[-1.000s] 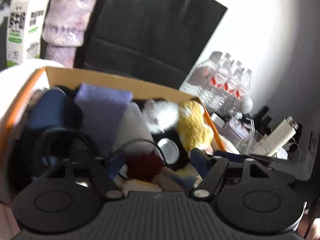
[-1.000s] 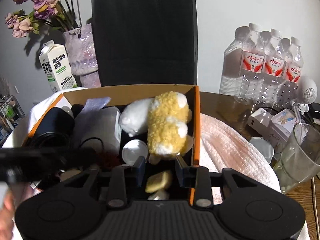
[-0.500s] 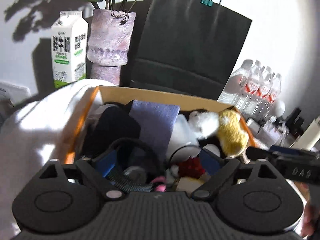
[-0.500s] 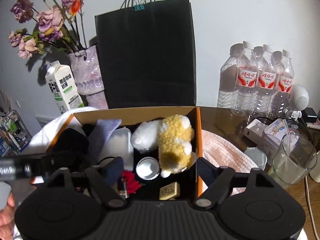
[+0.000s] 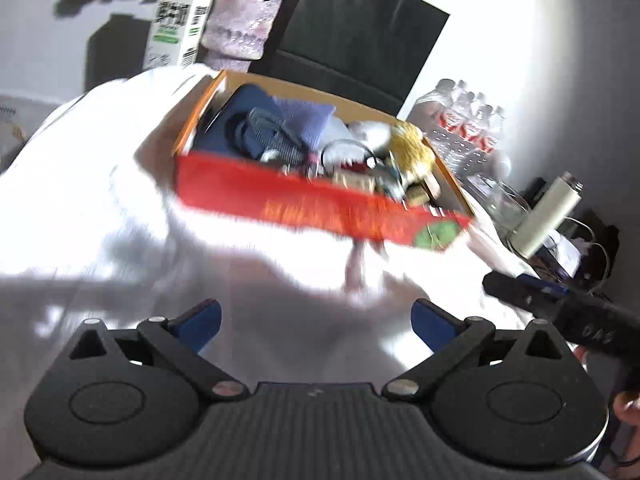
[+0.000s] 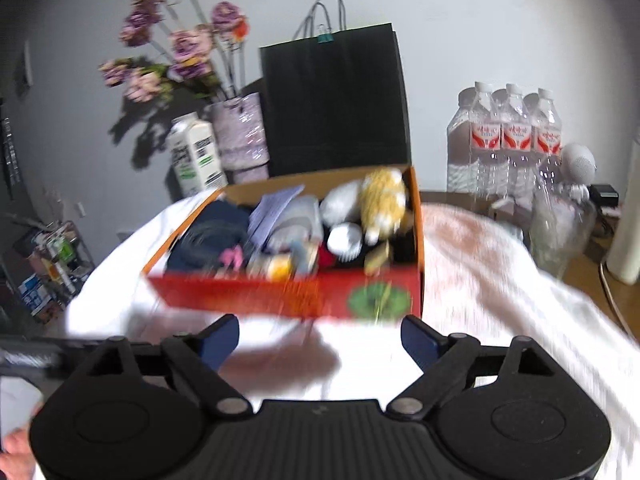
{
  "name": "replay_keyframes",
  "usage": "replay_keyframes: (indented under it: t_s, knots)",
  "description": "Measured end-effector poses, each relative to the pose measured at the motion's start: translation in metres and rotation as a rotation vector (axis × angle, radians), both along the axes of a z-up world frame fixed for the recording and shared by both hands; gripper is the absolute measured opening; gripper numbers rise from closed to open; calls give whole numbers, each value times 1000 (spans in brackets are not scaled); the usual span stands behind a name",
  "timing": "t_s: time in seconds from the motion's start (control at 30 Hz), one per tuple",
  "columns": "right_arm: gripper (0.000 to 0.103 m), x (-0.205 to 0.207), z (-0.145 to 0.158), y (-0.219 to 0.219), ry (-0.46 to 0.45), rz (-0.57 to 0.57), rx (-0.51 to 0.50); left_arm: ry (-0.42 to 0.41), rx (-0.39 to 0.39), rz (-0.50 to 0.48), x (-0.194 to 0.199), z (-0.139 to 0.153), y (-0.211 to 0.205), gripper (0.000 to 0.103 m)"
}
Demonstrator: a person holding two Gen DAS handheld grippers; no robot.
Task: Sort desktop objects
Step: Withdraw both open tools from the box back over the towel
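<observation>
Both grippers' jaws opening, empty, red cardboard box crammed, fluffy yellow plush, white cloth

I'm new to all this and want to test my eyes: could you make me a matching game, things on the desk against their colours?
Things:
1. paper bag
2. plush toy
3. box front
4. vase

Colours:
A. yellow and white
B. pale purple
C. black
D. red

Pairs: 1-C, 2-A, 3-D, 4-B
</observation>
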State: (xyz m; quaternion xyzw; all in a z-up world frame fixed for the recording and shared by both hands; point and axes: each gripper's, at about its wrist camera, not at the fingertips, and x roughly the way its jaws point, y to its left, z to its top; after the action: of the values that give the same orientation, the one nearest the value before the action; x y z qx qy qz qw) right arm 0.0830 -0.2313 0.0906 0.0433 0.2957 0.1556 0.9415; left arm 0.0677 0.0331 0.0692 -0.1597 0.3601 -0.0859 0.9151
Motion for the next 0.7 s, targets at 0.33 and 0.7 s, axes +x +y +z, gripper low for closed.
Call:
replay_keyframes:
  t_s: [0.33, 0.7]
  knots:
    - [89, -120, -42, -16, -26, -102, 76, -98, 151, 7, -116, -31, -28, 103]
    - [88, -136, -40, -5, -80, -61, 12, -143, 215, 10, -114, -34, -38, 103]
